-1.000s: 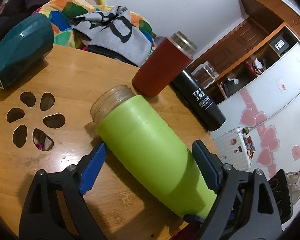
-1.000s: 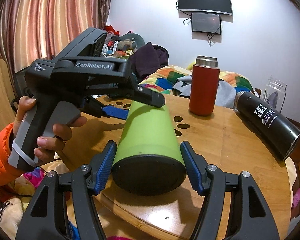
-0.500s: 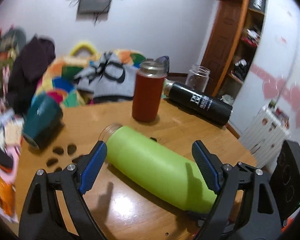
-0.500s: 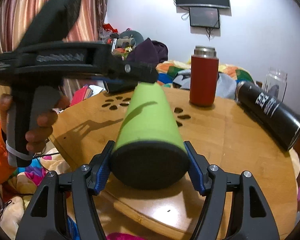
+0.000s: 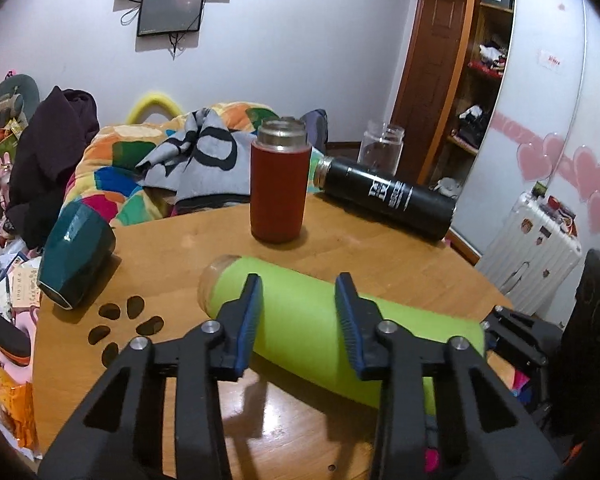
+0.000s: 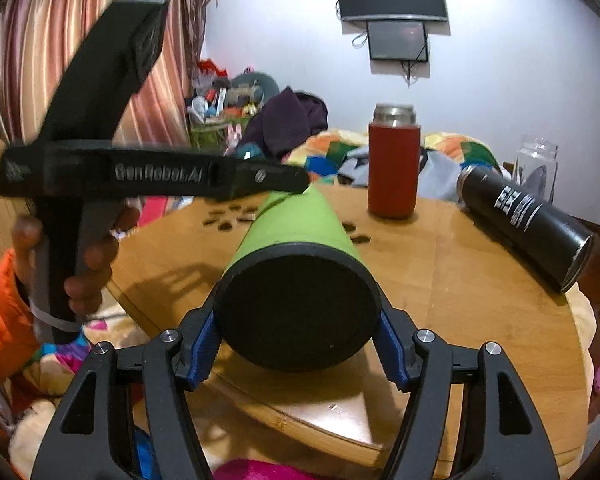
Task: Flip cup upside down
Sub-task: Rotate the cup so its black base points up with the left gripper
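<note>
A lime green cup [image 5: 300, 324] with a clear rim and a black base lies on its side on the round wooden table [image 5: 380, 256]. My right gripper [image 6: 298, 344] is shut on its black base end [image 6: 296, 312] and holds it near the table's front edge. My left gripper [image 5: 298, 312] is above the cup's middle, jaws partly closed with a gap between them, not touching the cup. In the right wrist view the left gripper's body [image 6: 148, 172] is blurred over the cup [image 6: 296, 220].
A red flask [image 5: 279, 184] stands upright behind the cup. A black flask [image 5: 384, 200] lies at the right, a clear jar [image 5: 380, 152] behind it. A dark green cup [image 5: 74, 252] lies at the left edge. Flower-shaped cut-outs [image 5: 124, 324] are in the tabletop.
My left gripper has lifted off the cup, swung level above it and narrowed its jaws. My right gripper has closed on the cup's base.
</note>
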{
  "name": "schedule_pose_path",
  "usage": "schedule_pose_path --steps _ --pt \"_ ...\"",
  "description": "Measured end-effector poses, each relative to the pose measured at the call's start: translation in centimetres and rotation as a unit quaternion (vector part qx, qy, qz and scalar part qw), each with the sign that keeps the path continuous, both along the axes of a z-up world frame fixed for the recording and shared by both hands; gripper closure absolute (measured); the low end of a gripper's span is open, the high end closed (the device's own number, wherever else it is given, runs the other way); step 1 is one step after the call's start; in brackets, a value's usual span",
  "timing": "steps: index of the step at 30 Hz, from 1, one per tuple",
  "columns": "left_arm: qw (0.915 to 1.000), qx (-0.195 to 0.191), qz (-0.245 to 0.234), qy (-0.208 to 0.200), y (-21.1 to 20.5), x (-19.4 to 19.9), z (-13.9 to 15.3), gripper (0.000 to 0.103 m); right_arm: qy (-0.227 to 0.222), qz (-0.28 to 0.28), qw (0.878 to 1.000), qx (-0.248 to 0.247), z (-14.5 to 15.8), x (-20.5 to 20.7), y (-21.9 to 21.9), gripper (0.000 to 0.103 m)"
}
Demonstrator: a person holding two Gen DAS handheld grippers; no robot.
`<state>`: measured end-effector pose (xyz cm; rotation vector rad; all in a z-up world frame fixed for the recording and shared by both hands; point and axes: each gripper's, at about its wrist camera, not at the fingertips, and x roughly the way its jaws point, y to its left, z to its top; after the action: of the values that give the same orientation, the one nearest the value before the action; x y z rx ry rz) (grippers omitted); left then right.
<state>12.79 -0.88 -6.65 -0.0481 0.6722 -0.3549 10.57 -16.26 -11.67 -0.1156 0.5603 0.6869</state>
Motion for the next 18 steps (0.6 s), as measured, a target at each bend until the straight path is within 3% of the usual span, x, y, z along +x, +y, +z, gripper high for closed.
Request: schedule_pose_path --steps 11,18 --pt "0.9991 -0.017 -0.011 -0.036 0.2 -0.7 2.2 0.073 -0.073 -0.010 0.997 0.016 5.7 -0.2 0.1 0.040" --pt "0.9982 -0.033 -0.004 -0.050 1.1 -0.4 3.0 0.073 -0.067 -0.007 0.997 0.023 7.2 1.5 0.9 0.040"
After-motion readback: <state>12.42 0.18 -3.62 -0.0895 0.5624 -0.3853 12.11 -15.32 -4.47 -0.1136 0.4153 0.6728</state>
